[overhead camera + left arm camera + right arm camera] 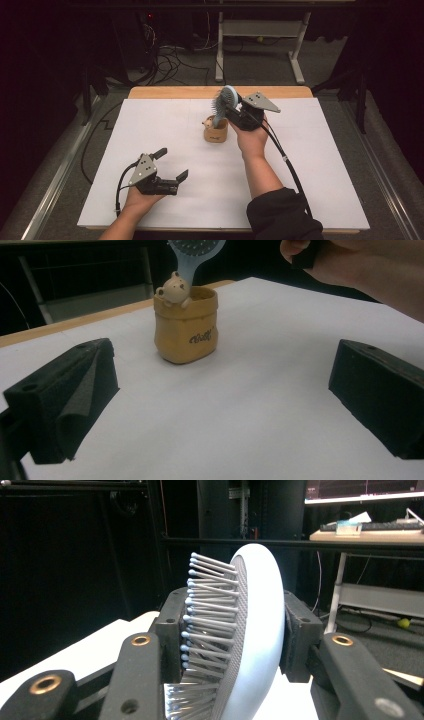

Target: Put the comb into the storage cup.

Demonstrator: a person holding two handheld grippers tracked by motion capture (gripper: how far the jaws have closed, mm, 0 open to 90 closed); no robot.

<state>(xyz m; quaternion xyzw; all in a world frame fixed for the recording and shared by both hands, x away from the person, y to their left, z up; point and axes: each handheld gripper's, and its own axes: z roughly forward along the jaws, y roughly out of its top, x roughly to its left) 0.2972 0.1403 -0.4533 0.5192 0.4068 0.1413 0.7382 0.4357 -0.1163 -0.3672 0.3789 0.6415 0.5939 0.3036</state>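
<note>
At the near left of the white counter (165,125), the left gripper (171,163) rests low in the person's left hand, its fingers (65,395) spread wide with nothing between them and only bare counter in the gap; in the left gripper view they frame the pot from a distance. Toward the middle, on the far half of the counter, stands a small tan pot (215,132) shaped like a sack, upright, with a little bear figure (173,288) perched at its rim and dark lettering on its side. Rising out of the pot is a pale blue hairbrush (223,102), its handle down inside the pot and its round head up above the rim, tilted slightly; the bristles face left in the high view. Just right of the pot, the right gripper (231,106) is held up off the counter in the person's right hand; its fingers (170,625) are closed on the brush head, one pad against the bristle tips and the other against the smooth back.
</note>
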